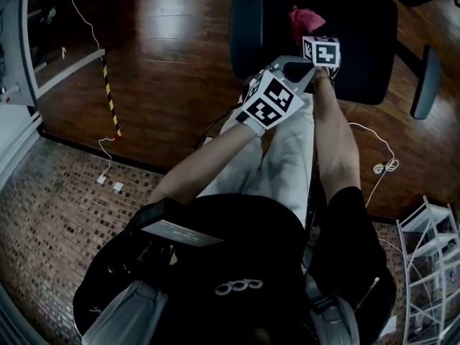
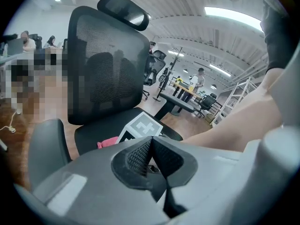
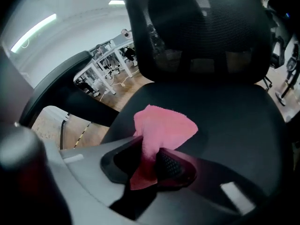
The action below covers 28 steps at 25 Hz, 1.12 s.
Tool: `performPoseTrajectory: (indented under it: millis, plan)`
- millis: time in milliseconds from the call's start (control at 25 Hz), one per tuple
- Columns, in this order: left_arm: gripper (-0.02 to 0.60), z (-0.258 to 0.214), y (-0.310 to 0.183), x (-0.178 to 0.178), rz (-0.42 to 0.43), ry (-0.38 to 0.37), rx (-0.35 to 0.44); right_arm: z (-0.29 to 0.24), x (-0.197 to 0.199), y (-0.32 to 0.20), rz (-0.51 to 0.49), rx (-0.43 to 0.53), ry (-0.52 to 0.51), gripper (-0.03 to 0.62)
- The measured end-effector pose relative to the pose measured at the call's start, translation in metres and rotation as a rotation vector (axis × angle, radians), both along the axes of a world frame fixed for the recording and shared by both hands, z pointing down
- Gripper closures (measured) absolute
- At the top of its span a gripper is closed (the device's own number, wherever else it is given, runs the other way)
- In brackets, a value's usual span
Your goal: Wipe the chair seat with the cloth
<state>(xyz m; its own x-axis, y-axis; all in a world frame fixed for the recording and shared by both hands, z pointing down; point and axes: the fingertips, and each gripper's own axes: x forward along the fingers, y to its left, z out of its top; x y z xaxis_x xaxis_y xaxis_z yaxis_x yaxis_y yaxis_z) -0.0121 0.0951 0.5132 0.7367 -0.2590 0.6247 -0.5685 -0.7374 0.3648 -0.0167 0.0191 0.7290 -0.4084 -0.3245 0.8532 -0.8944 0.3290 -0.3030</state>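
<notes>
The black chair seat (image 1: 359, 56) stands on the dark wooden floor (image 1: 165, 85), far side; a pink cloth (image 1: 298, 20) seems to rest on its left part. On the floor lie 1 yellow-black strip (image 1: 110, 95) at left and 1 white cable (image 1: 385, 167) at right.

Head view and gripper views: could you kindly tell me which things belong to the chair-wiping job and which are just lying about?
Job in hand:
- pink cloth, clamped in the right gripper
- black office-chair seat
- left gripper, shut and empty

Lying about:
- white coiled cable on the wooden floor
- yellow-and-black striped strip
- white metal rack
</notes>
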Motion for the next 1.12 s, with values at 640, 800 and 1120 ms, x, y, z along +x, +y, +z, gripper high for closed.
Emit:
performPoseTrajectory:
  millis: [640,800,1120]
  plan:
    - [0.589,0.0,0.011,-0.016,0.032,-0.009,-0.008,-0.019,-0.074,0.026,-0.087,-0.009,-0.183,0.51]
    - [0.589,0.003,0.007,0.0,0.021,-0.008,-0.009,-0.006,-0.024,0.026,-0.038,-0.016,-0.139,0.51]
    - [0.589,0.01,0.009,0.036,-0.028,-0.017,-0.044,0.01,0.085,0.023,0.064,-0.05,-0.051,0.51]
